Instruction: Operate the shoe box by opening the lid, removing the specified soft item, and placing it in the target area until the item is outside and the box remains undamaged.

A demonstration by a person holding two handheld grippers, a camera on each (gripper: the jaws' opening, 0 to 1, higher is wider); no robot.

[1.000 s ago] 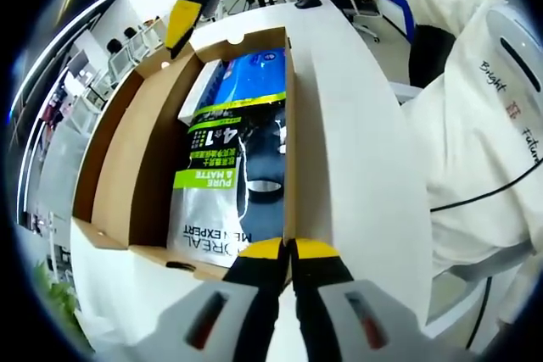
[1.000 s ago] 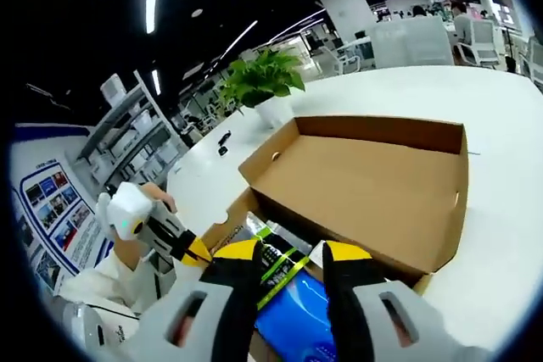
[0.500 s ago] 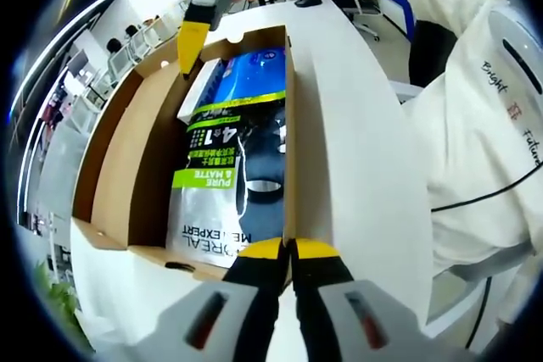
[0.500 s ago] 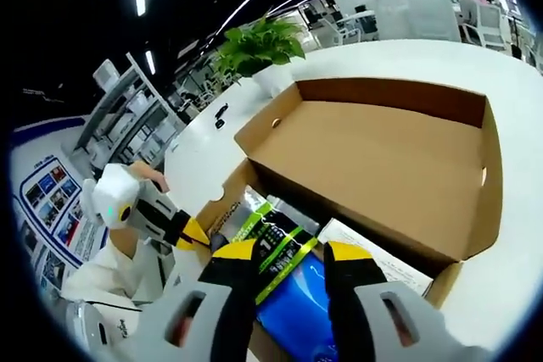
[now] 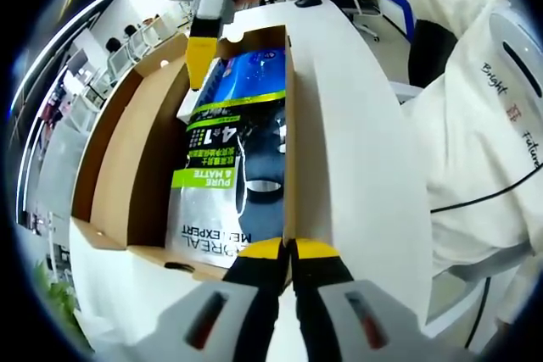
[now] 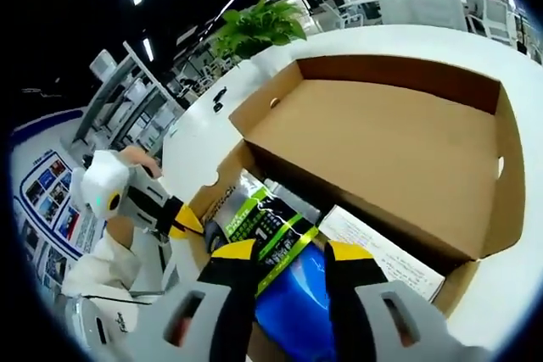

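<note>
The brown cardboard shoe box stands open on the white table, its lid (image 5: 119, 158) folded flat to the side. Inside lies a soft pouch (image 5: 229, 167), blue, green and grey, printed "MEN EXPERT PURE & MATTE". My left gripper (image 5: 288, 250) is shut on the top edge of the box's side wall. My right gripper (image 5: 197, 65) hangs over the far end of the box beside the pouch's blue end. In the right gripper view my right gripper (image 6: 288, 253) is open just above the pouch (image 6: 254, 222), with the lid (image 6: 382, 142) beyond. The left gripper (image 6: 182, 222) clamps the wall at the left.
A white card (image 6: 382, 247) lies in the box next to the pouch. A potted plant (image 6: 254, 31) and a small black object (image 6: 219, 106) sit on the table (image 5: 356, 167). A person in a white coat (image 5: 475, 125) stands close on the right.
My right gripper has come down toward the box, closer to the pouch's blue end. The left gripper still holds the wall in the same place.
</note>
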